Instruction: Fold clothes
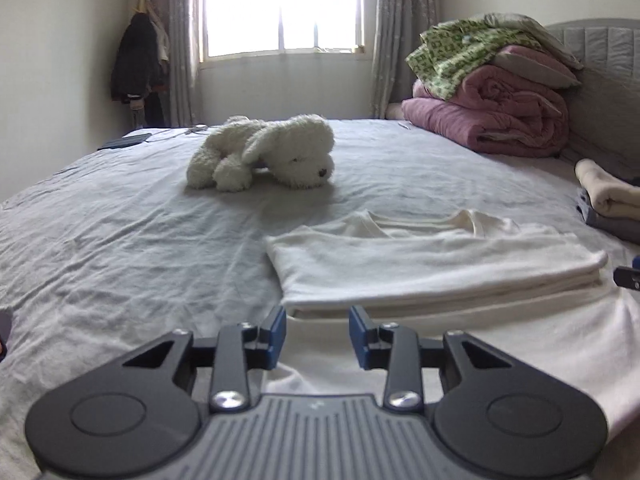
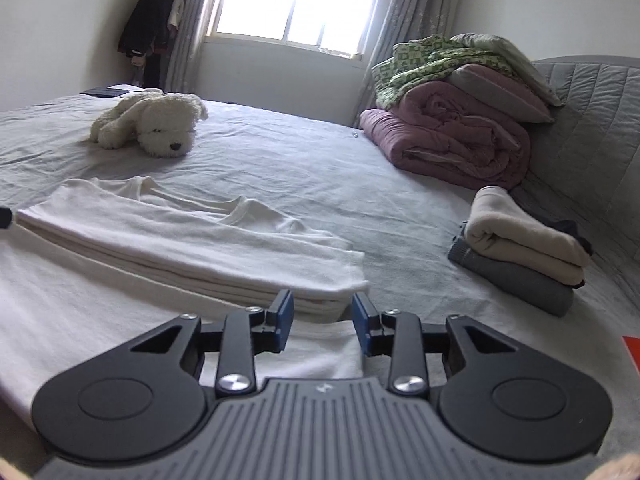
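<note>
A white shirt point(image 1: 432, 264) lies on the grey bed sheet point(image 1: 120, 240), its far part folded over onto the near part, neckline at the back. My left gripper point(image 1: 317, 334) hovers over the shirt's near left side, jaws open, nothing between the blue pads. The same shirt point(image 2: 192, 240) fills the lower left of the right wrist view. My right gripper point(image 2: 323, 326) stands open just before the folded layer's right corner, holding nothing. A tip of the right gripper point(image 1: 628, 276) shows at the right edge of the left wrist view.
A white plush dog point(image 1: 264, 152) lies on the bed beyond the shirt. Rolled pink and green quilts point(image 2: 456, 120) sit against the grey headboard point(image 2: 592, 128). A stack of folded clothes point(image 2: 524, 248), beige on grey, rests at the right. A window point(image 1: 280, 4) and hanging coats point(image 1: 136, 60) are behind.
</note>
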`<state>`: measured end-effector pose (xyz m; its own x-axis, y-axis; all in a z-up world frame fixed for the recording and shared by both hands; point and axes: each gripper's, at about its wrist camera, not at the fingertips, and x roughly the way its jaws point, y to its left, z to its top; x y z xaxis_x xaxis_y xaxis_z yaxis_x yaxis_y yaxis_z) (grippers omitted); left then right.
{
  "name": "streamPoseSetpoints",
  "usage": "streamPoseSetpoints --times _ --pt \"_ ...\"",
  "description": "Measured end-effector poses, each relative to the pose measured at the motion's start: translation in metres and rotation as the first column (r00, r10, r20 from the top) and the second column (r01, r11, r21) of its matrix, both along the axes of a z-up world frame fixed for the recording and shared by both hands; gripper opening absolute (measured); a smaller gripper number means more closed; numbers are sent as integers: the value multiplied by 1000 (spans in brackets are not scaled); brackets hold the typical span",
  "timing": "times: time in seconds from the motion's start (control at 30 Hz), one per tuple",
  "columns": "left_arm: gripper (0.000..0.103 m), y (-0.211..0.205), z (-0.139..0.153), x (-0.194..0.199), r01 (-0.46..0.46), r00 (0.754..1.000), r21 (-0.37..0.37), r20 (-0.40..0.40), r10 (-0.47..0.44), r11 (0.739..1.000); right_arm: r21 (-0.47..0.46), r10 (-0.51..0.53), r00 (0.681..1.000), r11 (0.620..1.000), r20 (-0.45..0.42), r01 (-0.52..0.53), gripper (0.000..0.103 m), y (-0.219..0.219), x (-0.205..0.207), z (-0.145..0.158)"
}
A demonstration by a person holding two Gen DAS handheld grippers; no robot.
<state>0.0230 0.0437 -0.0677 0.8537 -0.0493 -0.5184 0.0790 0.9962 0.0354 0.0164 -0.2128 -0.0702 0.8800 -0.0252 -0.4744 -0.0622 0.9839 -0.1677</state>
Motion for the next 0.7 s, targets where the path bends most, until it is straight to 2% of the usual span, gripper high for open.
streamPoseSetpoints --times 0.07,0.13,0.23,0.27,0.4,0.47,0.53,0.6,0.7 --pt "35 -4 -11 -2 18 999 12 -46 -17 1000 55 5 998 998 -64 -2 36 -6 4 -8" --pt "36 0 -16 -6 25 998 8 -55 -25 1000 98 -8 993 995 -118 19 36 -15 9 -18" --pt "36 8 -19 -12 32 998 -7 -48 -33 999 83 -30 993 996 -115 39 38 -25 9 -20" --pt "36 11 -20 -14 35 998 -13 -46 -35 999 85 -45 992 995 -117 55 46 -28 9 -20" --pt "36 10 -12 -26 13 999 -36 -45 -15 999 131 -101 988 985 -119 116 46 -27 -2 -12" --pt "37 11 -4 -35 28 999 -93 -34 -31 995 139 -58 993 988 -104 72 46 -14 -13 -5" --pt "38 7 3 -43 84 996 -129 -13 -86 988 148 -6 996 989 -88 19 46 0 -24 1" --pt "41 -5 4 -49 169 985 -110 -9 -171 980 156 46 996 987 -71 -34 46 14 -35 7" --pt "41 -21 -7 -50 241 967 -69 -63 -245 968 151 143 986 980 -85 -129 46 39 -46 4"
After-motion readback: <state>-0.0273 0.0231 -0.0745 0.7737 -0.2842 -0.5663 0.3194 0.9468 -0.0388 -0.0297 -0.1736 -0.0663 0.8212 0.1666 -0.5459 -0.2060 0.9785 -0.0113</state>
